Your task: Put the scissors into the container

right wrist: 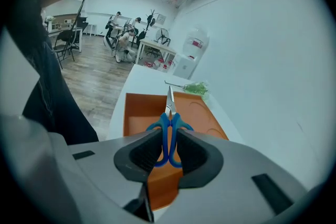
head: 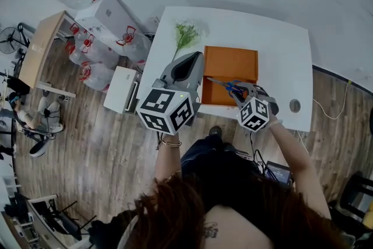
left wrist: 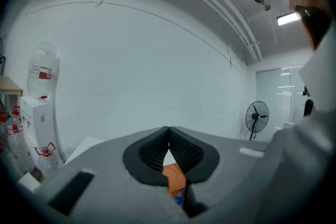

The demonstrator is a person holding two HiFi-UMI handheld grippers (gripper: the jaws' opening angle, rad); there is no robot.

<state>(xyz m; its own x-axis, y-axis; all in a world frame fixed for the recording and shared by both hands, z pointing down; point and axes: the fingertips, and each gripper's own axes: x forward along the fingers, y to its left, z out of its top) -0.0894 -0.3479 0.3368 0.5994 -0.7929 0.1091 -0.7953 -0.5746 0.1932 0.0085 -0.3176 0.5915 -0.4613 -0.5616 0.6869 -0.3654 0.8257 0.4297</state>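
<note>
Scissors (right wrist: 169, 127) are clamped in the right tool (right wrist: 169, 150), blue handle loops pinched between the pads. Blades are shut & point fwd over the orange container (right wrist: 137, 113), clear of its floor as far as we can tell.

We'd judge them light & stiff: metal blades, hard plastic loops, nothing fragile. The plastic looks smooth though, so w/ a pinch this far back the blade end could swing or slip if we tilt quick. A hold at the loops seems right to us, since it keeps the point away from the pads & should let the pair drop flat on release.

Container is a shallow open tray on the white worktop (head: 280, 49), w/ a green sprig (head: 185, 35) just beside its far-left corner. Left tool (left wrist: 168, 132) is closed on nothing, pads meeting, near the container's left side.
</note>
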